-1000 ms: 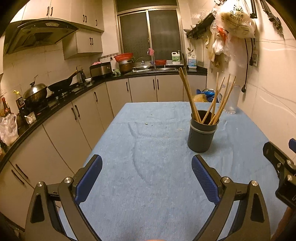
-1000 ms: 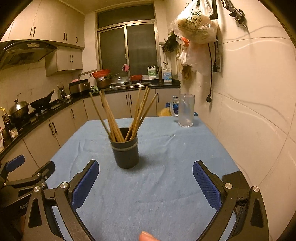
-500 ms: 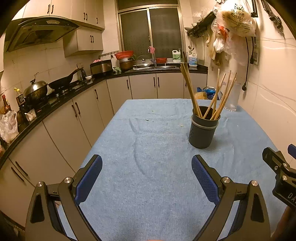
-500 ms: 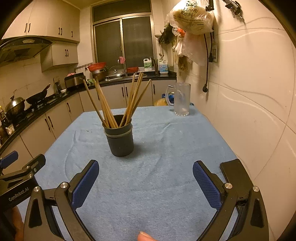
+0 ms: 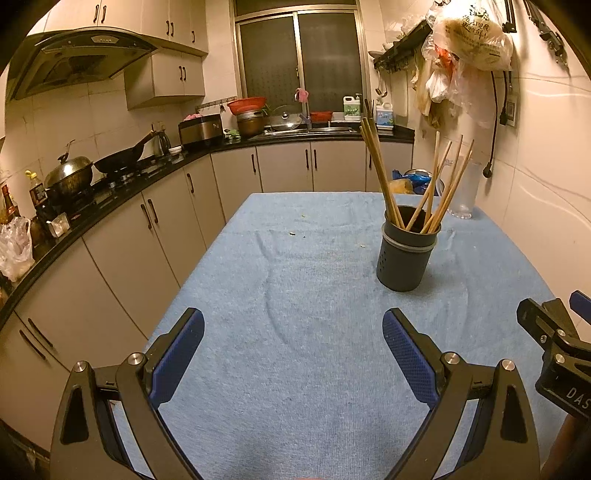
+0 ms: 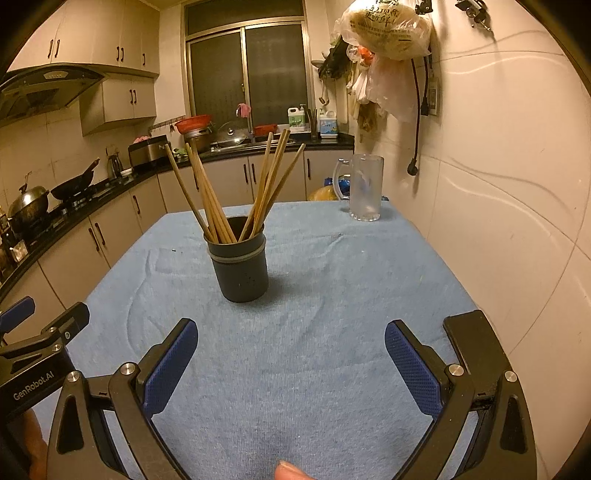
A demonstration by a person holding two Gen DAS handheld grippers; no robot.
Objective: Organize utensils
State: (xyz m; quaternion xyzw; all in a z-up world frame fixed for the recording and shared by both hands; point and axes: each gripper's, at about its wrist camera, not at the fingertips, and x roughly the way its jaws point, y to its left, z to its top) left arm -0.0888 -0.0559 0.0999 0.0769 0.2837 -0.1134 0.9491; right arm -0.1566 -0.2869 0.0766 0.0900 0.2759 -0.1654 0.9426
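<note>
A dark grey holder (image 5: 405, 254) (image 6: 241, 264) stands upright on the blue cloth of the table (image 5: 295, 295) (image 6: 332, 295). Several wooden chopsticks (image 5: 384, 184) (image 6: 210, 199) lean out of it in two fans. My left gripper (image 5: 293, 345) is open and empty, low over the near cloth, left of and well short of the holder. My right gripper (image 6: 291, 354) is open and empty too, with the holder ahead and slightly left of it. Each gripper shows at the edge of the other's view.
A frosted glass mug (image 6: 364, 188) (image 5: 463, 192) stands at the table's far right corner by the tiled wall (image 6: 498, 203). A kitchen counter (image 5: 110, 195) with a wok and pots runs along the left. Bags (image 6: 388, 33) hang on the right wall.
Both grippers have drawn back a little from the holder and tilted; the holder now looks slightly farther off. Jaws stay open; nothing was picked up.
</note>
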